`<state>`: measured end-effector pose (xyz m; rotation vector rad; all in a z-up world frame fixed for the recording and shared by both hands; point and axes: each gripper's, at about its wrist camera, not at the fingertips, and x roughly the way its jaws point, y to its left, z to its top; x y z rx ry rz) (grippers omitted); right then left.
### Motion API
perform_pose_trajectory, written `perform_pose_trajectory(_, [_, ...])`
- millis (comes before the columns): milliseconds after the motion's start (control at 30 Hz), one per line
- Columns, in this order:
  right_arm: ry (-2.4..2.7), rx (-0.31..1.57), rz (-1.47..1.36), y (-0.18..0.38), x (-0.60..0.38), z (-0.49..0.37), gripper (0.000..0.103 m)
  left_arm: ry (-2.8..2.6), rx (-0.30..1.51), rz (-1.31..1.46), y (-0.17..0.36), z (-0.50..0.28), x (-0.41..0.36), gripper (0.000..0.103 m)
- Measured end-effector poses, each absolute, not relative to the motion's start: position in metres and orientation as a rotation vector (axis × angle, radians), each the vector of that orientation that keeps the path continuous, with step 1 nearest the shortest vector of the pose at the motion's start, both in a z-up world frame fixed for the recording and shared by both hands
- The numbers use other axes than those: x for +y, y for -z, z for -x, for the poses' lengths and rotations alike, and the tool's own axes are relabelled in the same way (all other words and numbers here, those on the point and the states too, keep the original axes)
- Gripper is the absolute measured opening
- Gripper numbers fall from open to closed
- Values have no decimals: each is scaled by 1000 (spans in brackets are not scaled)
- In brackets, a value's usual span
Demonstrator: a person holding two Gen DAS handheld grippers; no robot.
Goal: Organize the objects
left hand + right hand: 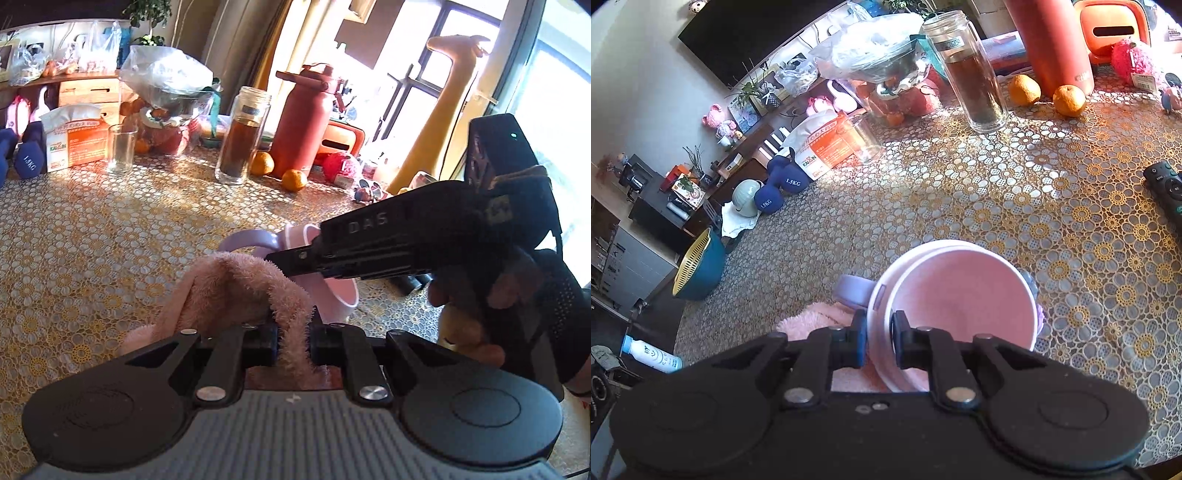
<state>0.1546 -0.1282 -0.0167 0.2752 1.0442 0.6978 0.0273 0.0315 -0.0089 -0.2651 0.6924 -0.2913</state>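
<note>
The left gripper (293, 341) pinches a pink towel (236, 288); the right gripper (879, 341) clamps the rim of the pink mug (960, 295), tipped on the patterned table (1071, 221). Wiping seems underway; next, the towel likely must enter the mug.

The pink towel (236, 291) covers part of the mug (332, 295) handle. The black remote (1165, 188) at three o'clock runs off the picture's edge. The red flask (1052, 44) at one o'clock loses its top there too.
</note>
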Motion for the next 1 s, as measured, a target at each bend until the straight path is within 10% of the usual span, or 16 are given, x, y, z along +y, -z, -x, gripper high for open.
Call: perform_pose_trajectory(1000, [-686,1055,-210,14,-118,-150,14,330,716,233,13,-41,19,14])
